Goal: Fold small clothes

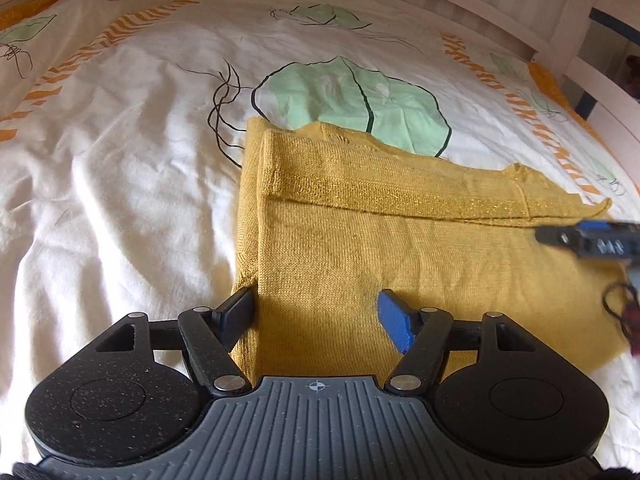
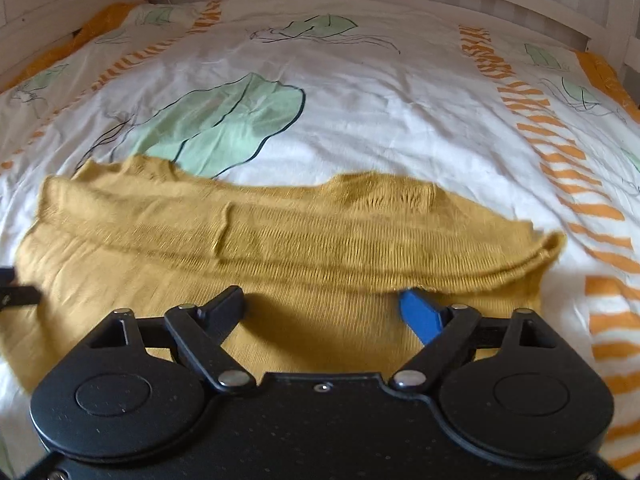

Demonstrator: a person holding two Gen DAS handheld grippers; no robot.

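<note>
Your yellow knit top (image 1: 400, 248) lies flat on the bed, already folded over once. In the left wrist view it fills the middle and the right side, from about 12 o'clock round to 4 o'clock of your left gripper. A sparkly ribbed band (image 1: 400, 200) runs across it, and the folded edge stands up a little at the far left corner. In the right wrist view the same top (image 2: 280, 240) spreads from side to side, with the band (image 2: 360, 264) bunched and a bit lifted toward 2 o'clock.

Your left gripper (image 1: 316, 314) is spread wide. Its black finger (image 1: 236, 312) sits right at the left edge of the top, and its blue finger (image 1: 394, 322) rests over the cloth. Nothing is pinched between them.

Your right gripper (image 2: 324, 308) is wide too. Its black finger (image 2: 224, 308) is over the cloth, and its blue finger (image 2: 420, 314) has its tip tucked just under the lifted band. This view is blurry, so you cannot tell if the finger touches the band. In the left wrist view, the right gripper (image 1: 584, 238) pokes in at 3 o'clock, above the top.

Under the top is a white bed cover (image 1: 120, 160) with a big green leaf (image 1: 352, 104) at 12 o'clock and orange stripes (image 2: 560, 152) at the sides. A white bed frame (image 1: 520, 12) curves along the far edge.
</note>
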